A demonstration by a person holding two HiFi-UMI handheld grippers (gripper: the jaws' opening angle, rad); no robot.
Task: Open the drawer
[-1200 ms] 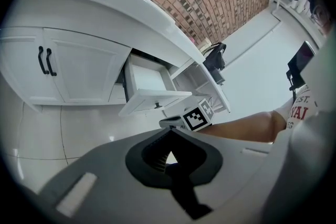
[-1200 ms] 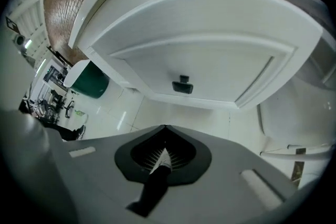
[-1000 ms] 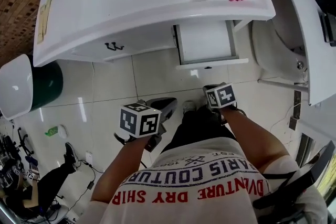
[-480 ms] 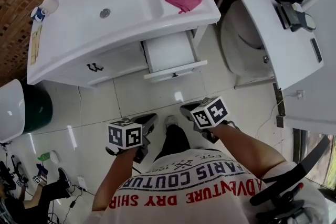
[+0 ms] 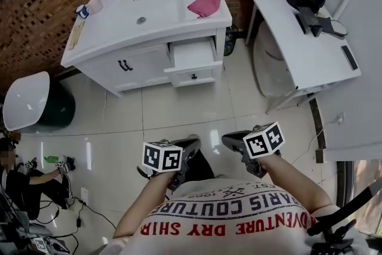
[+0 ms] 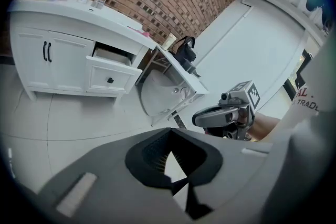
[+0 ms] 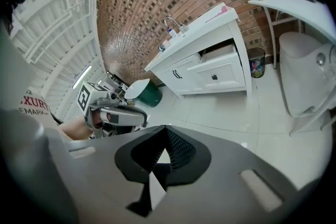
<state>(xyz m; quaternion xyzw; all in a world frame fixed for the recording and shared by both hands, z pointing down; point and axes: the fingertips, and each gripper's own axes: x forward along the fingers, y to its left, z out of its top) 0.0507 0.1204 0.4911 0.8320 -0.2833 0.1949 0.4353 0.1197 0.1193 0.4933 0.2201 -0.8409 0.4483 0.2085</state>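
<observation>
The white vanity (image 5: 119, 45) stands against the brick wall, far from both grippers across the tiled floor. Its drawer (image 5: 192, 63) is pulled out, with a small black knob on the front; it also shows as the drawer (image 6: 112, 73) in the left gripper view and the drawer (image 7: 220, 72) in the right gripper view. My left gripper (image 5: 192, 144) (image 6: 170, 134) is shut with nothing in it, held close to the body. My right gripper (image 5: 228, 139) (image 7: 165, 131) is shut and empty too, beside the left one.
A pink cloth (image 5: 204, 5) lies on the vanity top beside the basin. A white side table (image 5: 310, 51) with a black bag and a cup stands at the right. A green bin with a white lid (image 5: 36, 104) stands at the left. A person (image 5: 24, 182) sits on the floor at the lower left.
Both grippers have drawn back from the vanity and risen, so the vanity now lies much farther off. The drawer stays pulled out. Both pairs of jaws stay shut.
</observation>
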